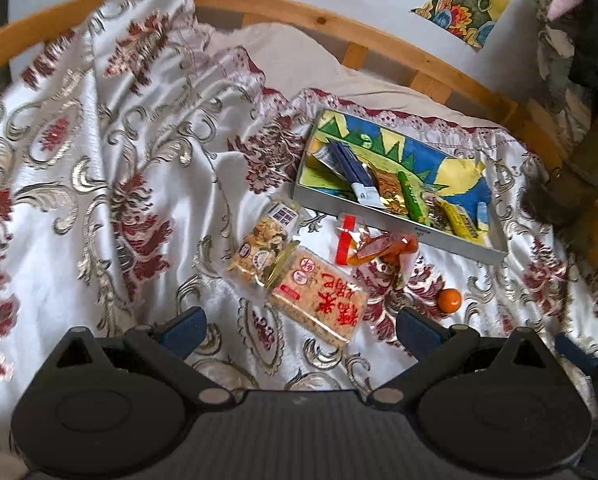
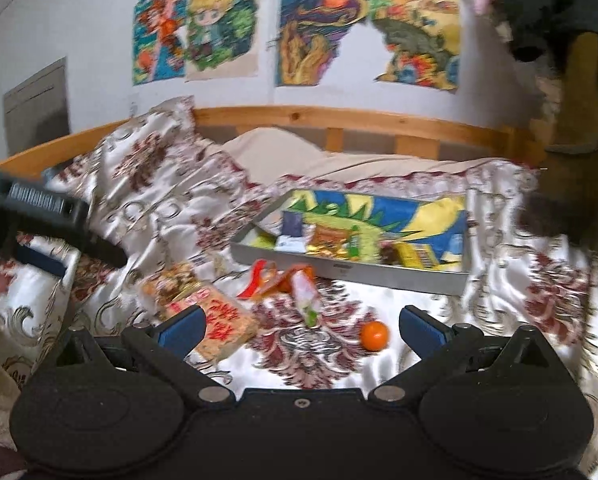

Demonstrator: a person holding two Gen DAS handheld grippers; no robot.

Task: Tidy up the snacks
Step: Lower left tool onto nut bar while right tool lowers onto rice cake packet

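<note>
A shallow metal tray [image 1: 439,236] with a colourful lining lies on the bedspread and holds several snack packets [image 1: 391,192]. In front of it lie a rice cracker pack with red characters [image 1: 319,300], a clear bag of mixed snacks [image 1: 263,248], an orange wrapper [image 1: 379,246] and a small orange ball [image 1: 449,300]. My left gripper [image 1: 299,330] is open and empty just above the cracker pack. My right gripper [image 2: 302,326] is open and empty, with the cracker pack [image 2: 215,320] by its left finger and the ball [image 2: 374,335] between the fingers. The tray [image 2: 359,274] lies beyond.
A white and red patterned bedspread [image 1: 119,160] covers the bed, bunched high at the left. A wooden bed rail [image 2: 339,118] runs behind, with drawings [image 2: 319,28] on the wall. Dark clutter [image 1: 587,80] stands at the right. The left gripper's body [image 2: 39,204] shows at the right view's left edge.
</note>
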